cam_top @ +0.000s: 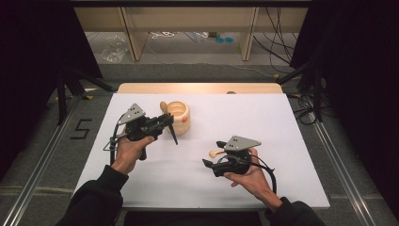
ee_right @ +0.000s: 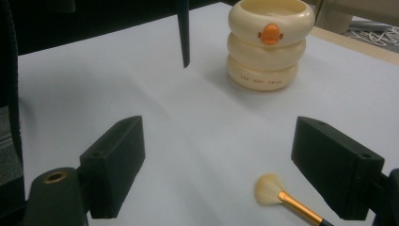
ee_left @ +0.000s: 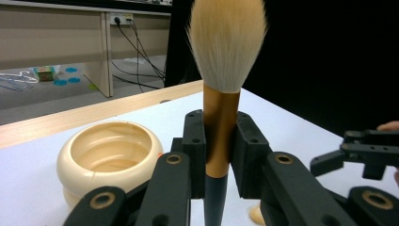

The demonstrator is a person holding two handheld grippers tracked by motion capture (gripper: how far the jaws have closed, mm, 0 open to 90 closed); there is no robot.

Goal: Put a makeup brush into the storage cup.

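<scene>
Cream ringed cup (cam_top: 180,117) far left of centre on the white table (cam_top: 263,122), hollow bare inside. Left gripper (ee_left: 220,141) clamped on a large brush (ee_left: 225,61), bristles up, just near of the cup. Right gripper (ee_right: 219,169) spread wide, nothing gripped, small fan brush (ee_right: 282,197) lying flat between its jaws. Broad open white surface right and near; wooden edge (cam_top: 197,87) far.

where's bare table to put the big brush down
Free: the white tabletop right of the cream ringed duck-face pot, and the near strip between both forearms. Crowded: around the pot, where the left gripper holds the fluffy gold-ferruled brush, and by the small fan brush at the right gripper.
</scene>
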